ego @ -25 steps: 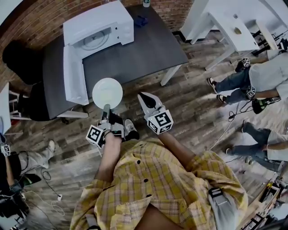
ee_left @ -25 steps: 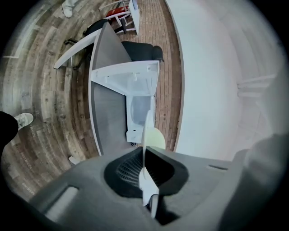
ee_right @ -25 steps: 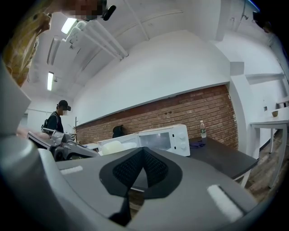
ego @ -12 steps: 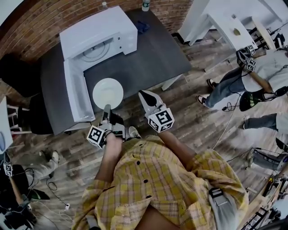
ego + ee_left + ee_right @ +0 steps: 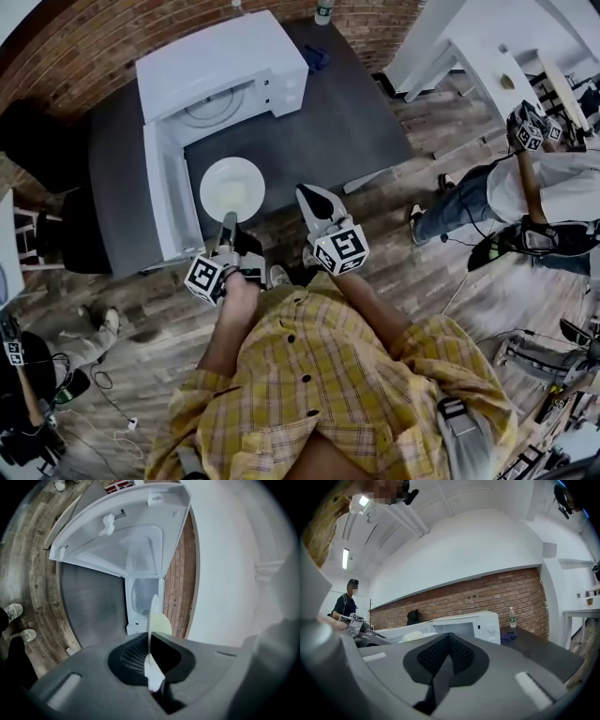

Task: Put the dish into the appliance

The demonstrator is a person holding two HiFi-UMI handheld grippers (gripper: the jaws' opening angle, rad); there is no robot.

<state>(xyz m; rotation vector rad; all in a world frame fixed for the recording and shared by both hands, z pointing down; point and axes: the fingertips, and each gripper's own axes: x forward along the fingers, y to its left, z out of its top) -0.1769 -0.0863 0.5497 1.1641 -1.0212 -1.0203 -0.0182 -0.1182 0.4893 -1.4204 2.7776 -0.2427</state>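
Note:
A white microwave [image 5: 217, 73] stands on the dark table [image 5: 347, 112] with its door [image 5: 162, 197] swung open to the left. My left gripper [image 5: 230, 219] is shut on the near rim of a round white dish [image 5: 232, 186], held flat over the table's front edge in front of the open cavity. In the left gripper view the dish [image 5: 152, 616] shows edge-on, pinched between the jaws [image 5: 151, 641], with the microwave [image 5: 140, 550] ahead. My right gripper [image 5: 307, 194] hovers just right of the dish, shut and empty [image 5: 449, 638].
A water bottle [image 5: 324, 11] and a blue cloth [image 5: 317, 58] sit at the table's far end. White tables [image 5: 469, 56] stand to the right. A person [image 5: 525, 183] stands on the wooden floor at right, another at lower left [image 5: 19, 375].
Both grippers and the dish have come closer to the table; the dish is now over its front edge, nearer the microwave's open door. The left grip is unchanged.

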